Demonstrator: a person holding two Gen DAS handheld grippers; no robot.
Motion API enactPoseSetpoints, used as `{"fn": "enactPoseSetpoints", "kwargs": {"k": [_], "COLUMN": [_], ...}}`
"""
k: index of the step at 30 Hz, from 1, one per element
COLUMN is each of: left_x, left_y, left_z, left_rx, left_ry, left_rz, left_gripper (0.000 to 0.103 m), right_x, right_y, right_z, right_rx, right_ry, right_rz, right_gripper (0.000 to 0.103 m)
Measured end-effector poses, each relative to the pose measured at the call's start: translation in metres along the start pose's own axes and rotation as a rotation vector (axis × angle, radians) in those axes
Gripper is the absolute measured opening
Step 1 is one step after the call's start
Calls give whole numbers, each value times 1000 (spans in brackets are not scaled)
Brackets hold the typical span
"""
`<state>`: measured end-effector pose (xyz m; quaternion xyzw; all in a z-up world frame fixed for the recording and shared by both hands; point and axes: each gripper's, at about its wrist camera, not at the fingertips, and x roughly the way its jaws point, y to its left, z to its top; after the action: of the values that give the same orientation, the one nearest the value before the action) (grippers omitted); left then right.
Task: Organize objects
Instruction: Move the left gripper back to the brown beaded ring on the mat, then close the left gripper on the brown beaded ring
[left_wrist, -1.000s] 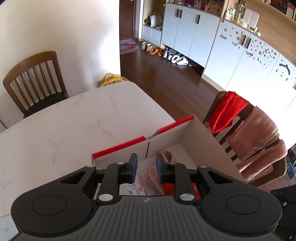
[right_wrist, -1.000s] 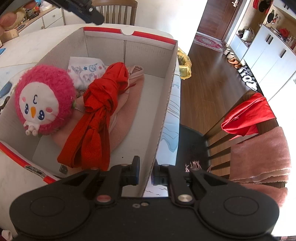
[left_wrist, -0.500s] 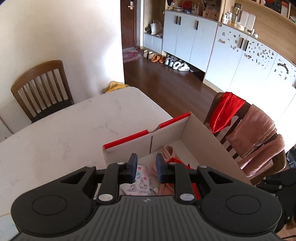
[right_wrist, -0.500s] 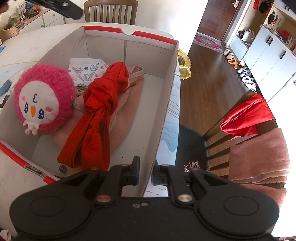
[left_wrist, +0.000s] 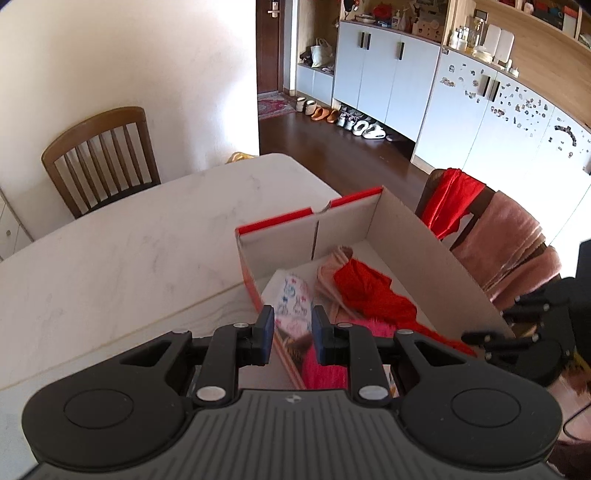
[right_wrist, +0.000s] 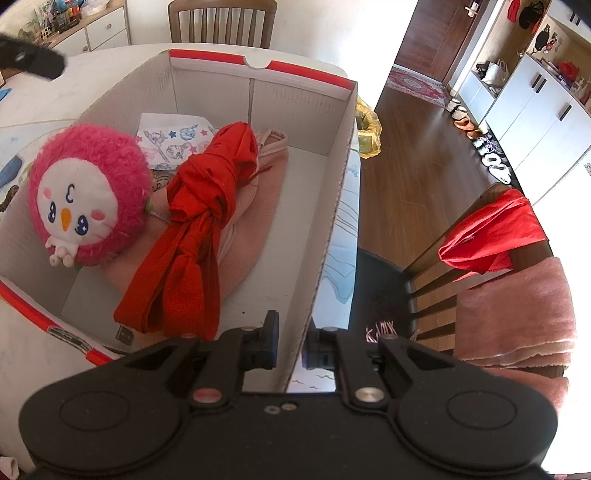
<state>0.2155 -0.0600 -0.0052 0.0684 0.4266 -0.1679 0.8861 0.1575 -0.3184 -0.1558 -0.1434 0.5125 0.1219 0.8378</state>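
Right gripper (right_wrist: 290, 345): its two fingers pinched the thin side wall of the cardboard box (right_wrist: 334, 206) near the corner.
Left gripper (left_wrist: 293, 334): its fingers sat a little apart above the box's other wall, with nothing in them.
Red cloth (right_wrist: 195, 236): lay knotted in the middle of the box, on a pink towel (right_wrist: 255, 214).
Pink plush toy (right_wrist: 86, 199): sat in the box, beside the cloth.
Printed cloth (right_wrist: 171, 138): lay in the box's far corner.
Table (left_wrist: 129, 251): white, under the box.
Chair (right_wrist: 506, 254): stood next to the table, with red and pink cloths on its back.

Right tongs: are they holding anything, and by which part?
Yes. The right tongs are clamped on the cardboard box, gripping the top edge of its long side wall near the corner closest to the camera.
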Motion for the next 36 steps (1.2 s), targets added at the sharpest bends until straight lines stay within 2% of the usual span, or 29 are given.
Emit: {"fn": "enactPoseSetpoints", "kwargs": {"k": [5, 6, 8, 9, 10, 12, 17, 20, 23, 27, 31, 36], "left_x": [-9, -11, -15, -16, -18, -22, -23, -24, -22, -17, -7, 7], "left_y": [11, 14, 19, 22, 25, 31, 48, 59, 74, 89, 100, 105], "left_z": [-19, -22, -30, -34, -40, -49, -76, -91, -107, -127, -145, -160], "left_rx": [-31, -39, -56, -64, -75, -96, -148, -191, -240, -289, -332, -340], "left_ry": [18, 20, 22, 22, 22, 18, 46, 57, 75, 96, 102, 131], "left_rz": [11, 15, 25, 28, 35, 46, 92, 118, 144, 143, 143, 161], "left_gripper": [20, 23, 31, 41, 56, 66, 69, 73, 83, 86, 103, 103], "right_x": [0, 0, 0, -1, 0, 0, 0, 0, 0, 0, 1, 1], "right_y": [0, 0, 0, -1, 0, 0, 0, 0, 0, 0, 1, 1], "right_z": [0, 0, 0, -1, 0, 0, 0, 0, -1, -2, -2, -3], "right_rx": [-2, -3, -2, -1, -2, -3, -3, -3, -6, -10, -10, -10], "right_ry": [2, 2, 2, 2, 2, 2, 3, 3, 5, 7, 9, 11], "right_rz": [0, 0, 0, 0, 0, -1, -1, -1, -2, -3, -4, -6], "right_gripper": [11, 11, 11, 11, 11, 11, 11, 11, 12, 12, 12, 12]}}
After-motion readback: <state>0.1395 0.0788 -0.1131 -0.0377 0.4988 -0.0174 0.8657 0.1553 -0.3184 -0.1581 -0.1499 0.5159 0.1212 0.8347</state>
